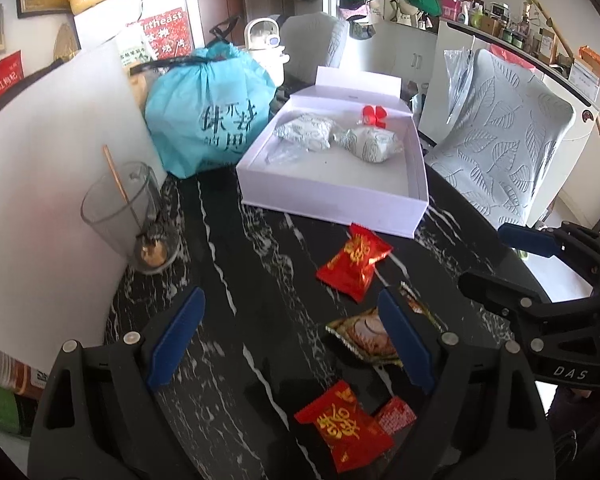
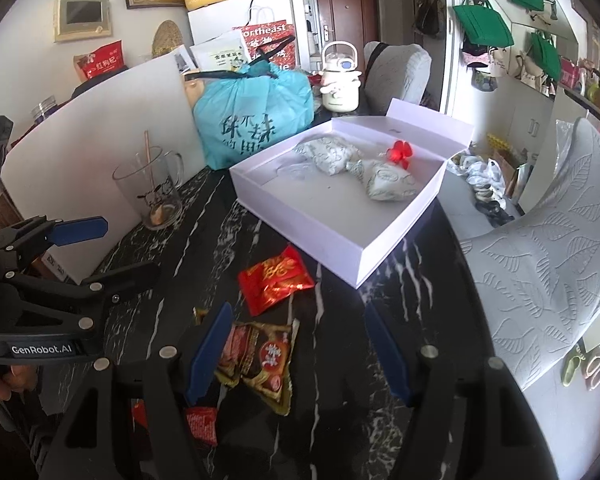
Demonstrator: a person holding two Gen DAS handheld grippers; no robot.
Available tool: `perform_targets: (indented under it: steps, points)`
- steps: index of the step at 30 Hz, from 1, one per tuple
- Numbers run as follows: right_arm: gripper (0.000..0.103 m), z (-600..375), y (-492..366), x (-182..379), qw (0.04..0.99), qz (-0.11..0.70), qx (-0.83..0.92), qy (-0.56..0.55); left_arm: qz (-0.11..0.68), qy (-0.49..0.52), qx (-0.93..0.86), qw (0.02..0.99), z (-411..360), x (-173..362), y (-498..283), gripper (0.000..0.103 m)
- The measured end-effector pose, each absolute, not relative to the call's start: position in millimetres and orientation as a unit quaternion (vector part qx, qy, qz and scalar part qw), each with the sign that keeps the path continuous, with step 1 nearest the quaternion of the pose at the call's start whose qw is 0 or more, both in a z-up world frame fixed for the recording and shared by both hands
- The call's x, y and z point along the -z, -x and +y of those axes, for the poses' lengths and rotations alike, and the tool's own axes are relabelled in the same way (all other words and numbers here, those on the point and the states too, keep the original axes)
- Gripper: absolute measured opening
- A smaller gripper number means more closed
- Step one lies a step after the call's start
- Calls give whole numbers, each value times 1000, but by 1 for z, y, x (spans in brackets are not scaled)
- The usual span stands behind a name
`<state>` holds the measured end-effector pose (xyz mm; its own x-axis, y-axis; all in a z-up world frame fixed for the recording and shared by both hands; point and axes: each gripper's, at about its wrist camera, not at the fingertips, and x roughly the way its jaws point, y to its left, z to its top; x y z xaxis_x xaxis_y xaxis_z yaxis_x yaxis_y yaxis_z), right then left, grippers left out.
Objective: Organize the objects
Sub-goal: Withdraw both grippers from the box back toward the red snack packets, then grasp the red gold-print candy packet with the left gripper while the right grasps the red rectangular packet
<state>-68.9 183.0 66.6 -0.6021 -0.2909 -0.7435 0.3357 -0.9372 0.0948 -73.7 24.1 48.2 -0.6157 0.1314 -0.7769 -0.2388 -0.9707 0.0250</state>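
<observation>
Snack packets lie loose on the black marble table (image 1: 260,264). A red packet (image 1: 354,262) (image 2: 276,280) rests just in front of the open white box (image 1: 332,204) (image 2: 300,220). The box holds two white patterned pouches (image 1: 306,132) (image 2: 392,184) and a small red ornament (image 1: 374,115). My left gripper (image 1: 292,340) (image 2: 112,250) is open over bare table, with another red packet (image 1: 344,426) close below it. My right gripper (image 2: 300,354) (image 1: 504,260) is open above a brown-gold packet (image 2: 260,360) (image 1: 364,334), which lies near its left finger without being touched. A small red sachet (image 2: 202,424) (image 1: 396,416) is partly hidden.
A glass mug (image 1: 128,216) (image 2: 156,188) with a stick in it stands by a white board (image 1: 60,184) at the left. A tied teal bag (image 1: 212,112) sits behind the box. A chair with a leaf-pattern cover (image 1: 496,140) (image 2: 548,264) is at the right.
</observation>
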Motion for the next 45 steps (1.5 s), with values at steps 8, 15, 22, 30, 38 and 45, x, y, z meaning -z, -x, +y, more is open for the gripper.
perform_targets:
  steps: [8, 15, 22, 30, 38, 45]
  points:
    - [70, 174, 60, -48, 203, 29, 883, -422, 59, 446, -886, 109, 19, -32, 62, 88]
    - [70, 168, 51, -27, 228, 32, 871, -434, 55, 468, -874, 117, 17, -19, 54, 88]
    - [70, 169, 35, -16, 245, 34, 865, -437, 59, 485, -864, 124, 20, -8, 47, 88]
    - [70, 163, 15, -1, 260, 62, 854, -447, 76, 520, -840, 133, 26, 21, 41, 88]
    - [70, 154, 1, 14, 279, 71, 839, -462, 80, 547, -824, 122, 16, 50, 36, 88]
    - [70, 131, -5, 19, 310, 85, 827, -461, 66, 548, -826, 112, -5, 56, 26, 88]
